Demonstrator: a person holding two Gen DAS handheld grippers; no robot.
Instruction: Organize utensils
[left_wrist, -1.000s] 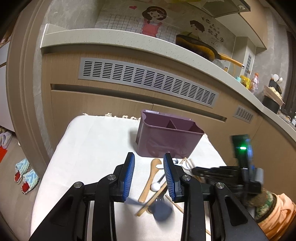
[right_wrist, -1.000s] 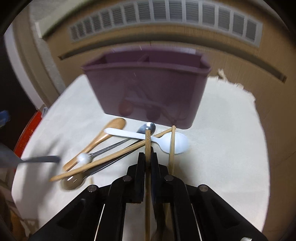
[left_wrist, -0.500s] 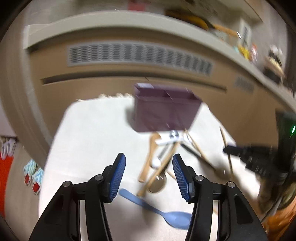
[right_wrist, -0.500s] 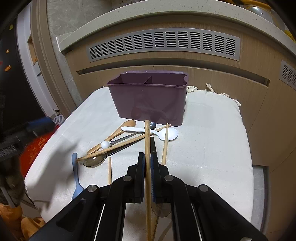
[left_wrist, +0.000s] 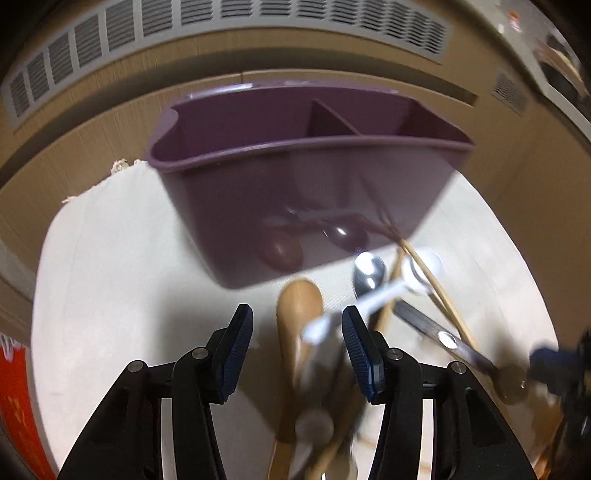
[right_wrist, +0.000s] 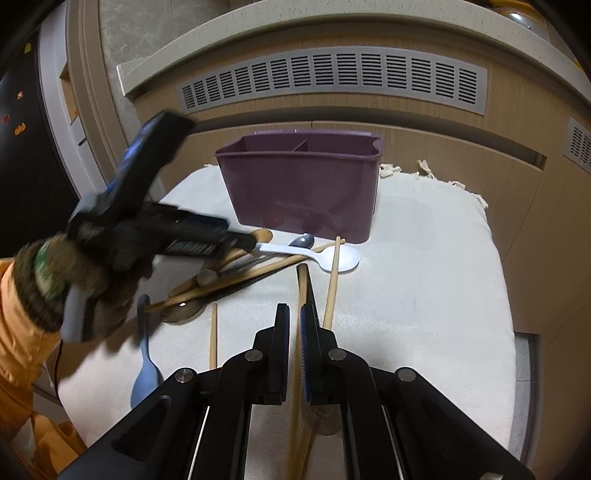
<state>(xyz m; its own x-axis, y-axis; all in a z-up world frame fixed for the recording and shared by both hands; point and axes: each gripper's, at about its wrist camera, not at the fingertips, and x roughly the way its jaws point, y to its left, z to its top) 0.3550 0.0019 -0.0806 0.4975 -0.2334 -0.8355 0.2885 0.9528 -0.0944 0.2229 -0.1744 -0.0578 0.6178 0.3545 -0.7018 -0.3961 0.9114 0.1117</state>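
A desk (right_wrist: 424, 266) draped in a pale cloth carries everything, and at its far side the purple caddy (right_wrist: 303, 192) stands upright, its divided compartments looking empty so far, the likely home for each utensil. Just in front of it lies the jumble of utensils, crossed over one another: a white spoon (right_wrist: 332, 256), a wooden spoon (left_wrist: 299, 306), a metal spoon (left_wrist: 369, 273) and loose chopsticks, with a blue spoon (right_wrist: 146, 369) apart near the desk's front edge. The left gripper (left_wrist: 297, 326) points steeply down into that pile, its jaws having just been opening and now standing apart astride the wooden spoon's bowl and the white spoon's handle, pressing on neither; it seems poised to pick one out. The right gripper (right_wrist: 293, 325) is clamped on a single chopstick (right_wrist: 302, 280), held lengthwise and aimed toward the caddy, probably for dropping it in end-first.
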